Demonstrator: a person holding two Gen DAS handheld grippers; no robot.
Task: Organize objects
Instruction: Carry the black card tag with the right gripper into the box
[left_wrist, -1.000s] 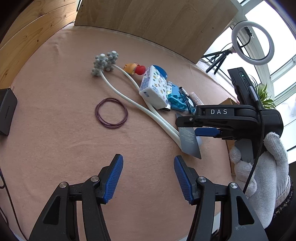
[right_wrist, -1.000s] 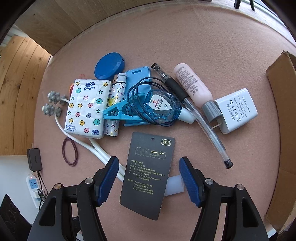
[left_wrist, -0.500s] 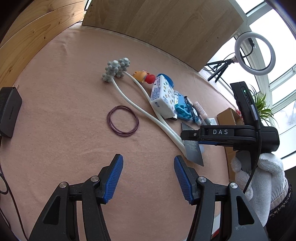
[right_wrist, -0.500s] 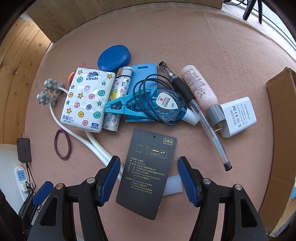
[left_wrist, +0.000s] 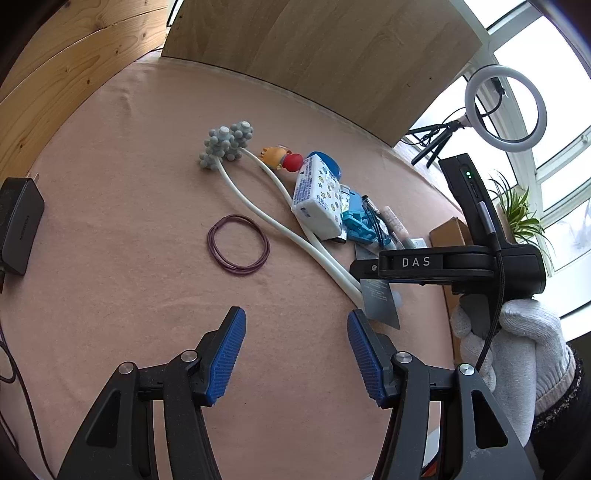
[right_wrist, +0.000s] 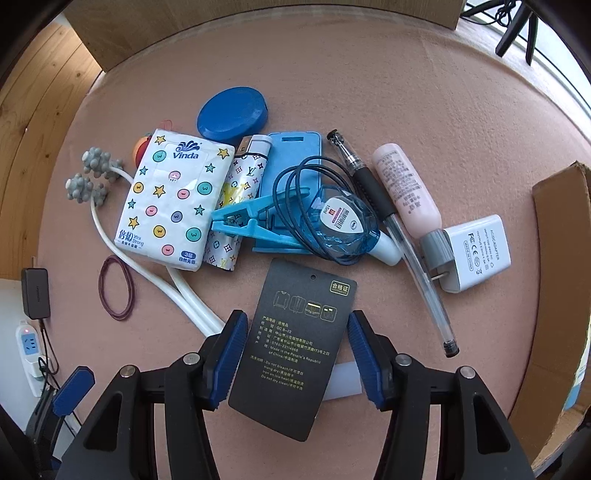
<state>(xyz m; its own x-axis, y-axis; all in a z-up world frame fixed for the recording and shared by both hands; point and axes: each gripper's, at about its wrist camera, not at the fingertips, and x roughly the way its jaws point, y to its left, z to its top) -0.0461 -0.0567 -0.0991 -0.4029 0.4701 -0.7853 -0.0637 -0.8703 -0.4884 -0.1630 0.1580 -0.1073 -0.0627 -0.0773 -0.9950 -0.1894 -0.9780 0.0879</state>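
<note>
We count one black card flat on the tabletop, between our closing right tongs, untouched; one pen; left tongs spread, empty. Toy mostly hidden.

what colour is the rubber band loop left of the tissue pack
Dark purple rubber band, clearest in the left wrist view.

Right gripper points straight down, jaws closing; left gripper angled downward, jaws apart and empty.
</note>
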